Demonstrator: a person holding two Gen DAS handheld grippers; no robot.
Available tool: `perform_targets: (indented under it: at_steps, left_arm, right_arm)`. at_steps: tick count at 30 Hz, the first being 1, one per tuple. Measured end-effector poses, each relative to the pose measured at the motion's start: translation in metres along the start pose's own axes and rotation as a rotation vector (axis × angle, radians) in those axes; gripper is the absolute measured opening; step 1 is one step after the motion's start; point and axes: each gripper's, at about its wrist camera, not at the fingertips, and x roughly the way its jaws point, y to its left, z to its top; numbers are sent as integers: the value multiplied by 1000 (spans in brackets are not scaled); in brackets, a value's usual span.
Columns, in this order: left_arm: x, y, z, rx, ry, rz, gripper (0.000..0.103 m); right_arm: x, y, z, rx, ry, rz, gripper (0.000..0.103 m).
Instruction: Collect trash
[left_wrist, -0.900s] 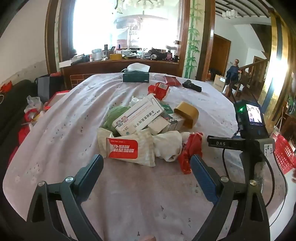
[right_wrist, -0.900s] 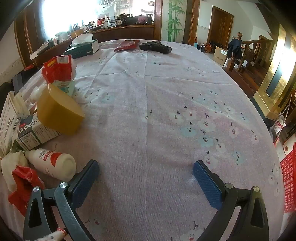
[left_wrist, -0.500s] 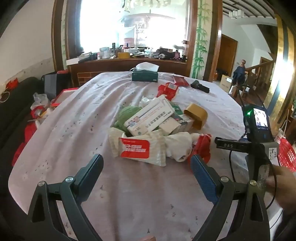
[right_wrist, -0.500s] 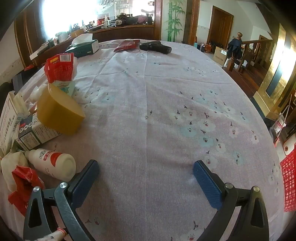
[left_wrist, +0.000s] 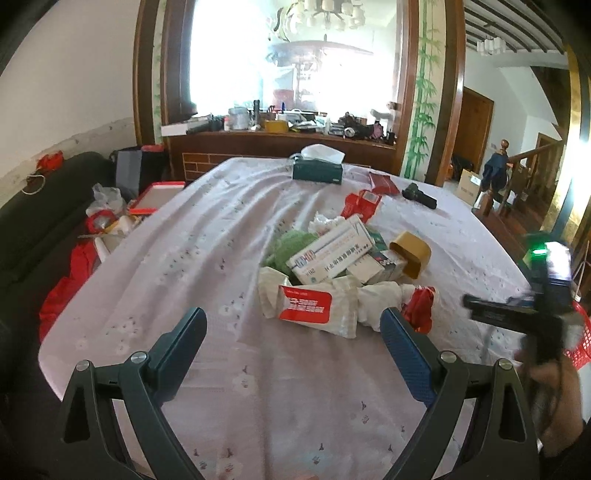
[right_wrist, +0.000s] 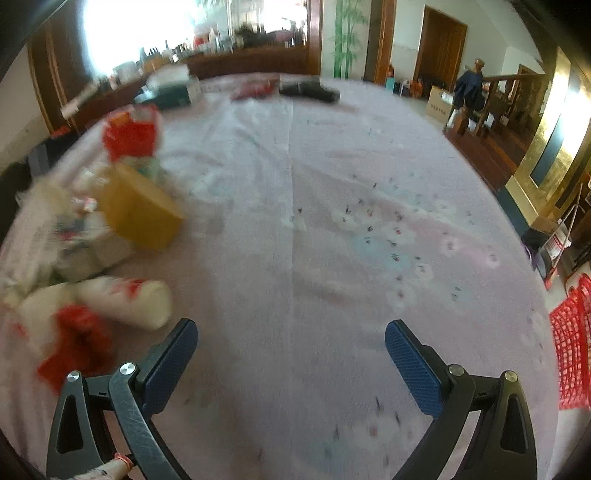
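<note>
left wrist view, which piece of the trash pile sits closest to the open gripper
The white wrapper with the red label, at the pile's near edge just ahead of the left gripper; the boxes and yellow tape roll lie farther back.

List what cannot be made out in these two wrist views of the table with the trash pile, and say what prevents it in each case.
- Right wrist view: print on the white bottle with red label is lost to motion blur.
- Left wrist view: the same bottle is not identifiable; the crumpled white wrapper may cover it.
- Both views: the red mesh basket is cut by the frame edge, its contents unseen.
- Left wrist view: sideboard clutter is too small, washed out by window glare.
</note>
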Motion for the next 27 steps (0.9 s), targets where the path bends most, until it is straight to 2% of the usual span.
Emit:
perform_targets:
  at_steps: [3, 8, 18, 27]
  left_arm:
    - [-8, 2, 1, -8, -5, -3, 94]
    - [-23, 1, 0, -1, -5, -4, 94]
    - [-60, 11, -5, -7, -38, 15, 94]
    - [-76, 11, -6, 3, -56, 10, 94]
  right_arm:
    - [-58, 8, -13, 3, -130, 17, 102]
    - [-139, 16, -43, 40, -283, 102, 102]
    - [-214, 31, -86, 20, -420, 130, 103]
    - [-238, 35, -109, 20, -479, 133, 103]
